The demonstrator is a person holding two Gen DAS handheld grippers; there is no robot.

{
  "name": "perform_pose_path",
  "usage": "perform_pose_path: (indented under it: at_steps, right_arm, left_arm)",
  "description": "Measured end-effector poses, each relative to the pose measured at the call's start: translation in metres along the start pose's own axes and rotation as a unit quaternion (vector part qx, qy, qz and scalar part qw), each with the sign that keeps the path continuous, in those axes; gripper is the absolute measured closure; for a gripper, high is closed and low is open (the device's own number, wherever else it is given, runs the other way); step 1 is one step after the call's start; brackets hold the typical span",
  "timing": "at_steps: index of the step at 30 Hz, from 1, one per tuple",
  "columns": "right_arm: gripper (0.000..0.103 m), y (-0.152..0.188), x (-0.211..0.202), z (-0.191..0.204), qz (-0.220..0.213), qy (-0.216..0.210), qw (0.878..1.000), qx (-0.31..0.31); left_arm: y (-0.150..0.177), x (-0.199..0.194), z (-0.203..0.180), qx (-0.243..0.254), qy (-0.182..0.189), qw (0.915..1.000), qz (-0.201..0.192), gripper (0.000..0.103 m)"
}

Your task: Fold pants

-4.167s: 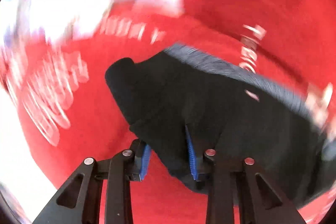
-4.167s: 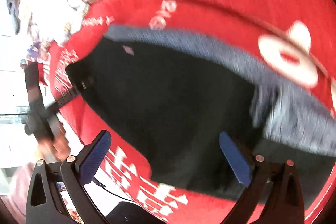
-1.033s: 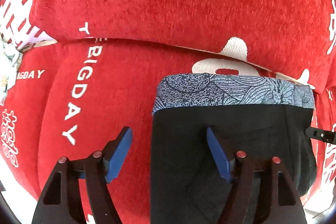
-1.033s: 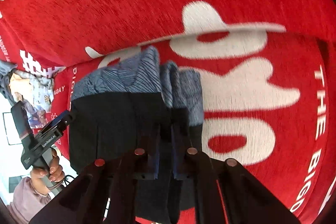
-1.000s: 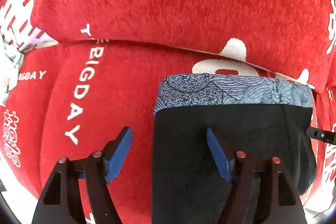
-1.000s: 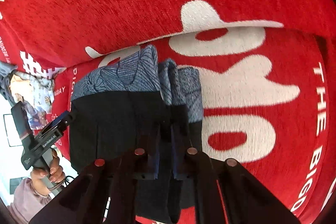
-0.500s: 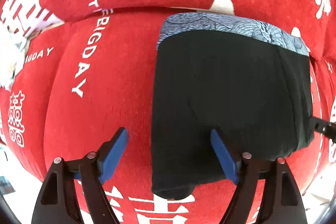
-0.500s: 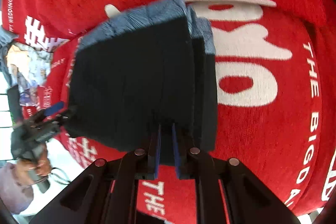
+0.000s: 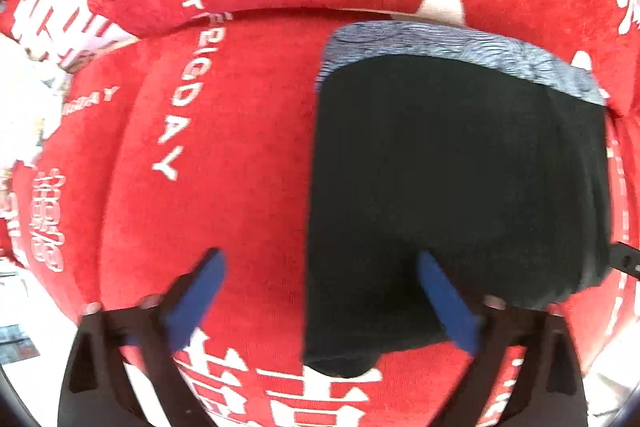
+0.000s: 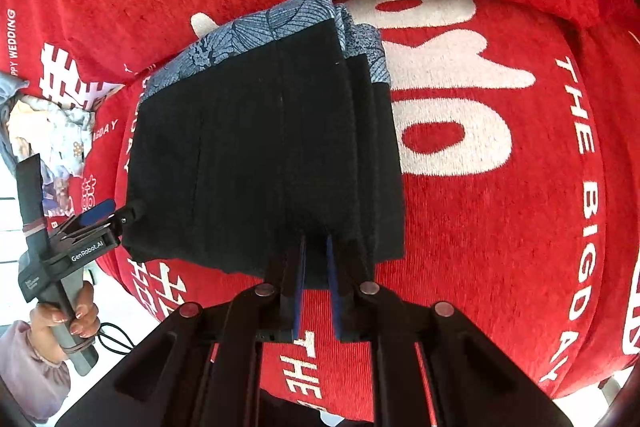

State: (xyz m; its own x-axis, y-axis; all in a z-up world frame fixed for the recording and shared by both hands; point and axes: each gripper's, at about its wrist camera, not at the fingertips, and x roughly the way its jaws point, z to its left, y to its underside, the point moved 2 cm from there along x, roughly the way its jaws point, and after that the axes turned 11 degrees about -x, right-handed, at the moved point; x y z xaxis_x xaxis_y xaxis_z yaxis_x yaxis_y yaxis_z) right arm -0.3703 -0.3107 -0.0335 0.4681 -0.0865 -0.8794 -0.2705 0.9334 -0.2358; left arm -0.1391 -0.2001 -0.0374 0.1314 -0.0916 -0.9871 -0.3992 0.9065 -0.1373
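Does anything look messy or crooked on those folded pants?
A little. On the pants, the layers along the right side fan out in steps instead of lining up, near the patterned waistband. The right gripper pinches the near edge there. Otherwise the fold looks flat on the red cover.

Bright daylight, strong fisheye bending at edges, left view motion-blurred, right sharp.

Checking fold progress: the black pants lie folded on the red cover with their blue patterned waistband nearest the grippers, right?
Not quite. The black pants do lie folded on the red cover, but the blue patterned waistband is at the far end, away from the grippers, as the right wrist view shows.
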Motion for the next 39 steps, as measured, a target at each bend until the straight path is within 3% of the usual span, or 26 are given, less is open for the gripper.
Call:
perform_pose_path:
  at_steps: [7,11,17,33,39]
  right_arm:
    - [0.085,0.004,-0.006,-0.001,-0.002,-0.005,1.0,0.01]
    - [0.05,0.004,-0.011,-0.001,-0.005,-0.002,1.0,0.01]
    - [0.037,0.003,-0.011,-0.006,-0.003,-0.003,1.0,0.02]
    - [0.03,0.017,0.002,-0.028,0.013,-0.015,0.998,0.064]
    - [0.03,0.018,0.001,-0.036,0.016,-0.022,0.997,0.075]
  left_arm:
    - [0.0,0.002,0.002,-0.009,0.011,0.9998,0.013,0.001]
    - [-0.001,0.002,0.002,-0.01,0.008,0.9998,0.014,0.001]
    - [-0.001,0.004,0.003,-0.016,0.007,0.9997,0.019,0.001]
    - [-0.005,0.011,0.006,-0.021,0.015,0.9991,0.033,0.001]
    - [-0.011,0.017,0.013,-0.04,0.043,0.9963,0.063,0.001]
